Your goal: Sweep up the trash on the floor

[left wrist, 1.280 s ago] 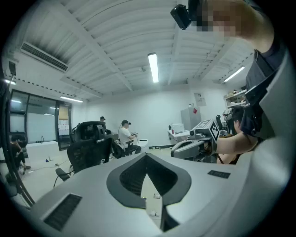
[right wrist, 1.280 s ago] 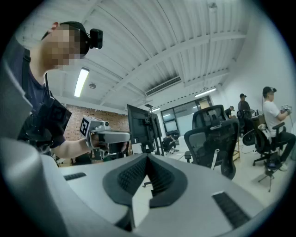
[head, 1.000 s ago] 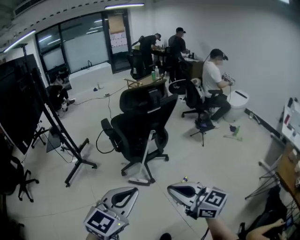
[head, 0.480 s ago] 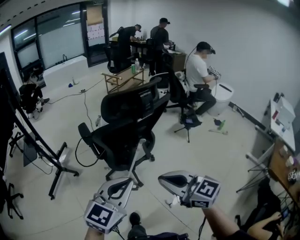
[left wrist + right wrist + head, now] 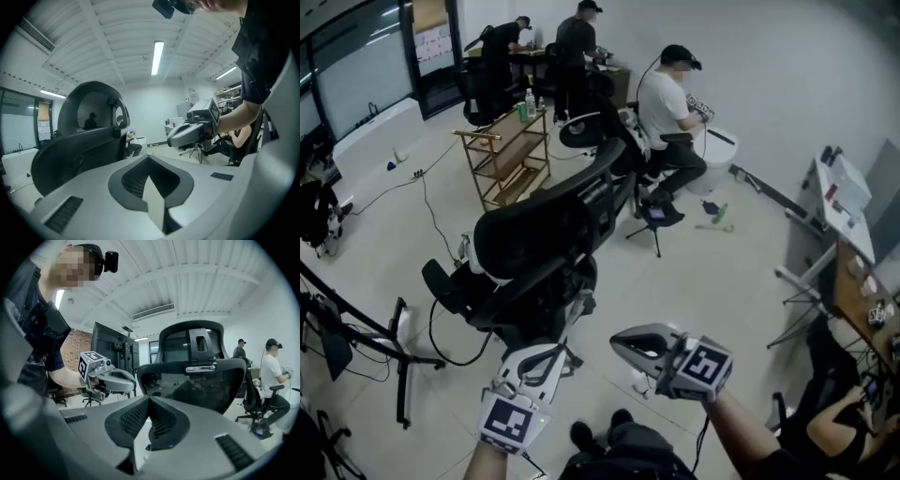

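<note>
My left gripper [image 5: 555, 349] is shut and empty, low in the head view, just in front of the black office chair [image 5: 544, 239]. My right gripper [image 5: 617, 339] is beside it, also shut with nothing in it. A thin white handle [image 5: 575, 309] leans by the chair's base above the left gripper. A small white scrap [image 5: 639, 381] lies on the floor under the right gripper. In the left gripper view the jaws [image 5: 149, 159] meet, with the chair back [image 5: 79, 150] ahead and the right gripper [image 5: 194, 130] alongside. The right gripper view shows its closed jaws [image 5: 149, 399], the chair [image 5: 197, 376] and the left gripper [image 5: 107, 377].
A wooden shelf rack [image 5: 502, 155] stands behind the chair. A seated person [image 5: 667, 103] works near a white bin [image 5: 719, 155], with a green and white item [image 5: 718, 214] on the floor. A black stand [image 5: 389, 342] with cables is at left, a desk [image 5: 853, 272] at right.
The view and both grippers have moved forward across the room, close up to the office chair. Both grippers stayed shut and empty.
</note>
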Demonstrator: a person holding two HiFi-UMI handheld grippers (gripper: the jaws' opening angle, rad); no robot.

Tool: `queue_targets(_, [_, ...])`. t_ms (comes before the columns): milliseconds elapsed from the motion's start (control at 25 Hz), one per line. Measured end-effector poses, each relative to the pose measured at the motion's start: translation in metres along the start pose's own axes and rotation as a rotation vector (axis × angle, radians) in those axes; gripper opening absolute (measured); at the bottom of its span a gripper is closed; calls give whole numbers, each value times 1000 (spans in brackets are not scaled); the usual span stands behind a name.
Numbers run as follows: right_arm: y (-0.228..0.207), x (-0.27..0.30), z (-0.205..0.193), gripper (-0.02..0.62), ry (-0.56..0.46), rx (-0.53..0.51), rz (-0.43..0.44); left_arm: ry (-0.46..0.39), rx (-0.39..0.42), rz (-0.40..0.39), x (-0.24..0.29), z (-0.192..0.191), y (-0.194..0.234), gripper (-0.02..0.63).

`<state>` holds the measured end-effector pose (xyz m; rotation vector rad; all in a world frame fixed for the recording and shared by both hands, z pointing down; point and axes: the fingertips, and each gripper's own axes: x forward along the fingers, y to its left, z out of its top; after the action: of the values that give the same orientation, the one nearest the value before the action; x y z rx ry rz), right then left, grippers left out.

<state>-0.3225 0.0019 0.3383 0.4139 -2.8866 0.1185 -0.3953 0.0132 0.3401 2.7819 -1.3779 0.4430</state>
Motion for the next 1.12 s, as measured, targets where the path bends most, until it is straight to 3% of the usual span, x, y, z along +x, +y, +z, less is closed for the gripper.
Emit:
queue_targets(200, [-41,8,-15,15,35,30,-32,17,-17,-44,43,-21,8,0])
queue_targets(320, [-64,18,-27,15,49,40,-20,30,-4,-22,69,-37,15,0])
queue_targets(480, [-95,35,-41,18,73,35,-4,56,-58,11,99,-57,31,0])
queue_targets(520, [-102,39,-44,18,71,34,2,69,-64,8,107,-64,34,60])
queue_targets(560, [-109,42,-46,18,68,34,9,84,-69,6,115,-71,38,163])
queue_targets(640, [-122,50,-50,21,61,32,18,106,-70,17,131,-83,48,167])
queue_targets(880, [-143,81,-73,195,75,14,84,152,-45,13,167,-117,67,167])
queue_targets(1120, [-138,106,-95,216,121,-3,150,198,-35,-9,183,-148,61,167])
